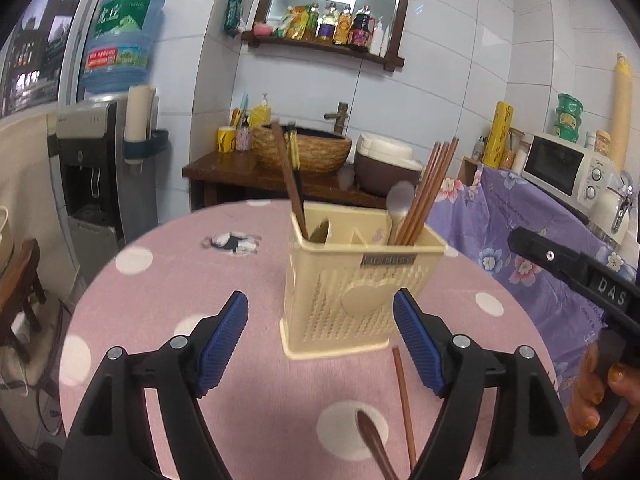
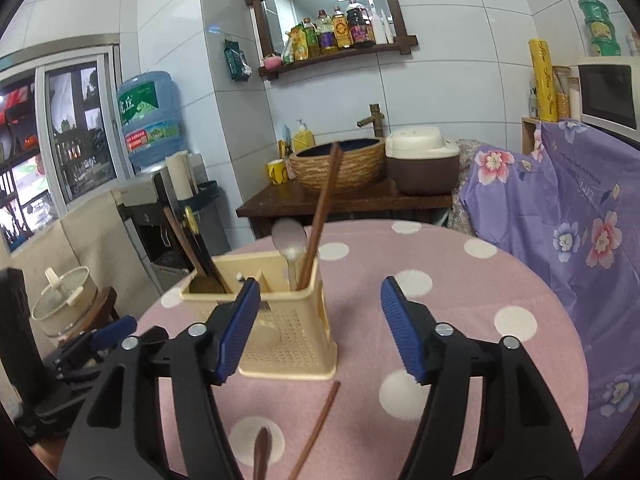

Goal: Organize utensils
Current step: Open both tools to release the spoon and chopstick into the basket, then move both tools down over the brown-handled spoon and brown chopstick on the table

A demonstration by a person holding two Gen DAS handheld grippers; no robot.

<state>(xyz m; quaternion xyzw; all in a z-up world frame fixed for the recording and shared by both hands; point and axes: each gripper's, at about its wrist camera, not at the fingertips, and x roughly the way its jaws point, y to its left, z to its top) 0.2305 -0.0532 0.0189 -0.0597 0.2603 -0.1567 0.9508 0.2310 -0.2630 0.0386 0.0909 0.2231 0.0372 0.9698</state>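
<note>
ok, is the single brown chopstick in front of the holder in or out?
Out. The brown wooden chopstick lies flat on the pink dotted tablecloth, before the cream plastic utensil holder.

You face a white-tiled wall [image 2: 460,60] with a wood-framed mirror shelf [image 2: 332,20], a dark wooden washstand [image 2: 344,200] below, a water dispenser [image 1: 92,168] and window [image 2: 76,128] left.

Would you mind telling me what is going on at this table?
A person is sorting utensils into the cream holder with handheld tongs. Both the left tongs and right tongs are open and empty. Chopsticks and spoons already stand in it; one chopstick and a brown spoon lie on the tablecloth.
</note>
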